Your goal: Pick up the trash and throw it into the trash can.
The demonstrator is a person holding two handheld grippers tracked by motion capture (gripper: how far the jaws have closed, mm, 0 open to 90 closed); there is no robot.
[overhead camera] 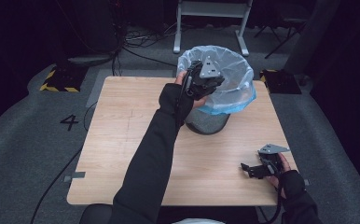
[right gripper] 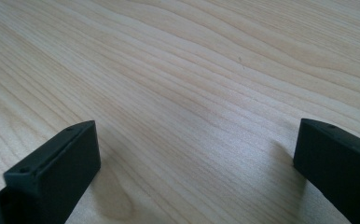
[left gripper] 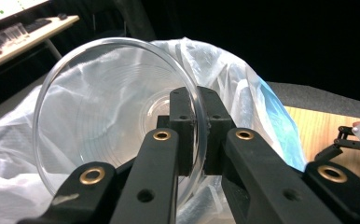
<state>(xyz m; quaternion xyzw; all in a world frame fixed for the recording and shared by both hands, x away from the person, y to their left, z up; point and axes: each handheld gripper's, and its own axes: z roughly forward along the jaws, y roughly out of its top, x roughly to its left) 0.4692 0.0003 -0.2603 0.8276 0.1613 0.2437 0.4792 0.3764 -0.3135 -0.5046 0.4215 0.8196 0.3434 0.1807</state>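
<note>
The left gripper (left gripper: 196,140) has its jaws clamped on the rim of a clear plastic bowl (left gripper: 108,121), one jaw inside the wall and one outside. From above, that gripper (overhead camera: 201,81) hangs over the mouth of the bin (overhead camera: 234,91), which stands on the counter (overhead camera: 122,140) lined with a thin bag (left gripper: 243,88); the bowl itself is hard to make out there, being see-through. The right gripper (overhead camera: 252,170) rests low on the counter near its right edge, jaws wide apart with nothing between them.

The hold is only a pinch on a thin, slick edge, so the bowl could swing or slip free early. If let go off-centre, it might catch the bag's rim and tip out onto the counter, or drag the loose liner down.
</note>
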